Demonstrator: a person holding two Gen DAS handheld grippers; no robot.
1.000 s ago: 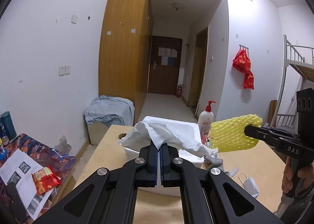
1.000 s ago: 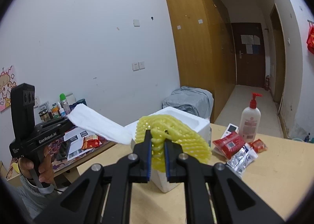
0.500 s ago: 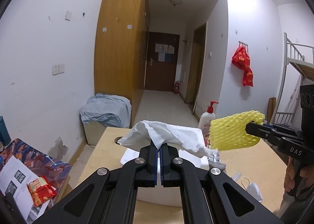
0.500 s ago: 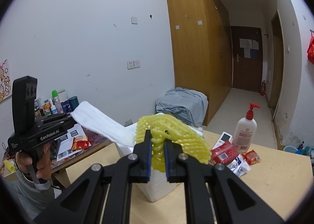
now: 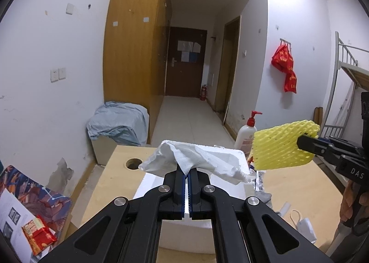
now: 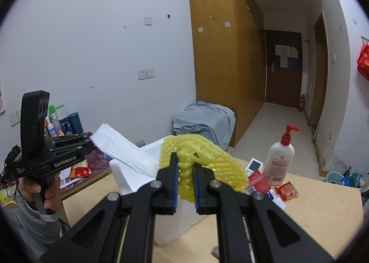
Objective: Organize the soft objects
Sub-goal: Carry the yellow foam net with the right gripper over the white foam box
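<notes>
1. Looking along the left gripper (image 5: pixel 187 176) in the left wrist view, the jaws are closed on a crumpled white tissue (image 5: pixel 196 161), held in the air above a white foam box (image 5: pixel 233 184).
2. The tissue and the black gripper arms hide most of the box, so what is inside it cannot be made out.
3. At the right, the right gripper (image 5: pixel 302 144) comes in from the edge with a yellow foam fruit net (image 5: pixel 283 145) pinched in its jaws, the net hanging clear of the wooden surface (image 5: pixel 299 184); the hand (image 5: pixel 352 203) holding it is cut off by the frame.
4. Behind the net stands a white pump bottle (image 5: pixel 246 135), half hidden; a round hole (image 5: pixel 133 163) is cut in the surface left of the box, and a red snack packet (image 5: pixel 38 234) lies on a lower desk at the left.
5. In the right wrist view, the jaws clamp a fold of the yellow net, which bulges above and to the right of them and covers part of the foam box.
6. To the left, the other gripper holds the tissue out flat over the box's near edge.
7. On the surface to the right sit the pump bottle, red packets (image 6: pixel 258 182) and a small white device (image 6: pixel 254 165); the far right corner is blurred.
</notes>
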